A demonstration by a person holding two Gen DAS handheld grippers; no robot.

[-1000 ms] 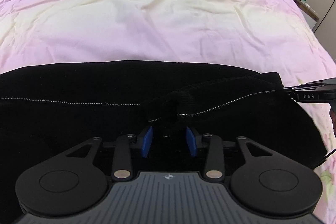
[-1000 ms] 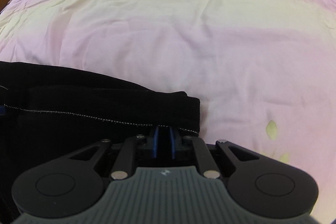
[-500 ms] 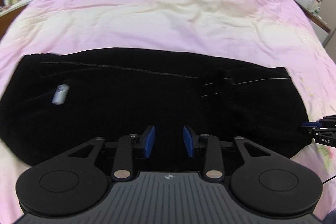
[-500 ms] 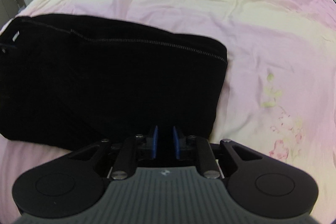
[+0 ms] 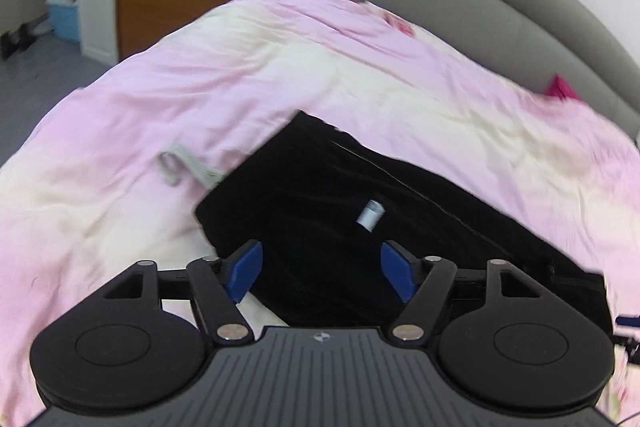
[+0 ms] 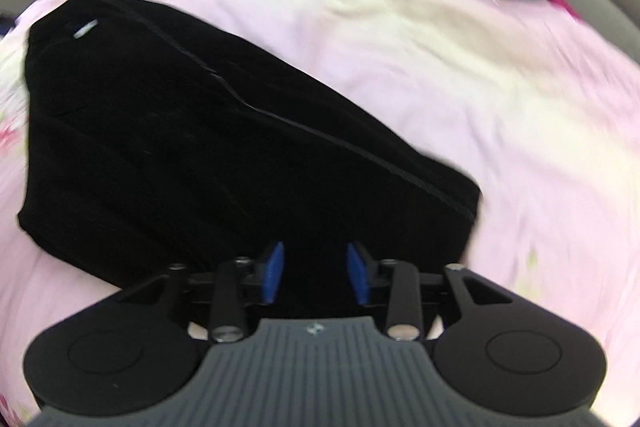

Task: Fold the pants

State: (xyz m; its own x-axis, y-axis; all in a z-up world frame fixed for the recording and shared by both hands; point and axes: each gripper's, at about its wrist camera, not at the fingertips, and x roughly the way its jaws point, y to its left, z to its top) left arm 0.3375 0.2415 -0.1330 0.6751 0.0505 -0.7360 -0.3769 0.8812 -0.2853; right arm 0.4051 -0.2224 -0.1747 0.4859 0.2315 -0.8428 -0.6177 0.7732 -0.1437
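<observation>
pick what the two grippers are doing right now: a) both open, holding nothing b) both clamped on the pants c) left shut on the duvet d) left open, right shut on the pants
a: the left gripper and right gripper both show blue fingers spread apart with nothing between them, while the black pants lie folded on the pink duvet.

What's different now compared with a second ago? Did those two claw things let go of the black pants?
Yes. A second ago the right gripper was shut on the pants edge and the left gripper sat at a bunched fold; now both have their jaws wide open, pulled back and empty. The pants went from being pulled over to lying folded. The pink duvet is unchanged.
</observation>
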